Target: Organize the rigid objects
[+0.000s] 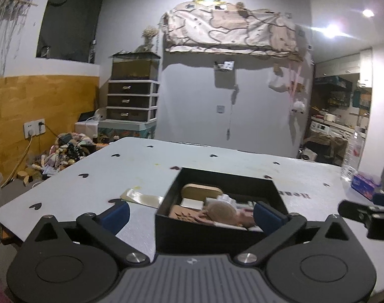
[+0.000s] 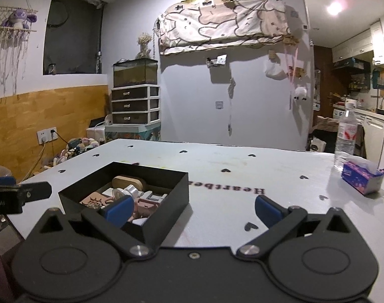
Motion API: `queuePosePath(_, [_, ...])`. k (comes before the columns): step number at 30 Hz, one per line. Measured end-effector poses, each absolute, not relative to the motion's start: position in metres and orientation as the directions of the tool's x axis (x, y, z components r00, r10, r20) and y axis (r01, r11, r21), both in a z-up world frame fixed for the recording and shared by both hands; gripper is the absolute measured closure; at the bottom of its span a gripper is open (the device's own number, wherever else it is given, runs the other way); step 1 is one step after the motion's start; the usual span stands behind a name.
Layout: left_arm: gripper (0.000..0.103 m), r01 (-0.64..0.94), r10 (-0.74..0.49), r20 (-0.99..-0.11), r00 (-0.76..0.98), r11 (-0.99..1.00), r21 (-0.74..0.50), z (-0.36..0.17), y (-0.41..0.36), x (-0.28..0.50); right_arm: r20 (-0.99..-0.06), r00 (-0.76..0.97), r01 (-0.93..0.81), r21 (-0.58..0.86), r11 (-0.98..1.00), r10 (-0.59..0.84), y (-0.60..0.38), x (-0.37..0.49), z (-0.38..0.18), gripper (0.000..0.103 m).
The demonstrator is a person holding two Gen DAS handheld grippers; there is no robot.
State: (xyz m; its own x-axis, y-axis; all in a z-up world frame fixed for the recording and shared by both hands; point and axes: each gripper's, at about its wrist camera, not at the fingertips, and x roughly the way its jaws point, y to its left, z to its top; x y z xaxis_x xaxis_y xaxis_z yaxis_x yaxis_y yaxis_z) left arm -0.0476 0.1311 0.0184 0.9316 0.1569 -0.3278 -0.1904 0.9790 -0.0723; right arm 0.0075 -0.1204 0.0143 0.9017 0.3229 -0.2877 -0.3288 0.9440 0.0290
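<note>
Pale heart-dotted table [image 2: 242,176] before grey wall [image 2: 192,101], wood-panelled corner [image 2: 40,111] left.

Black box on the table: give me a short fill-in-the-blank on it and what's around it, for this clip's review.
1. The black box on the table holds small objects and has no ____ on it.
2. The water bottle stands ____ beside the tissue box.
3. The left gripper and the right gripper both have their blue-tipped fingers ____.
4. The flat strip lies ____ the box, on the table.

Missing words: lid; upright; open; outside
</note>
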Motion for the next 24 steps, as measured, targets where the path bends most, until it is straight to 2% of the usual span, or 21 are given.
queuePosePath(6, [0.000,-0.174,0.147,-0.300,0.942,0.983,-0.065,0.019,0.118,-0.070,-0.275,0.912,-0.307,0.036,0.951,0.304,-0.127,-0.015,0.015,0.000])
queuePosePath(24, [0.000,-0.184,0.169,-0.290,0.942,0.982,-0.027,0.023,0.103,-0.088,-0.280,0.929,-0.239,0.037,0.970,0.240,-0.137,-0.037,0.014,0.000])
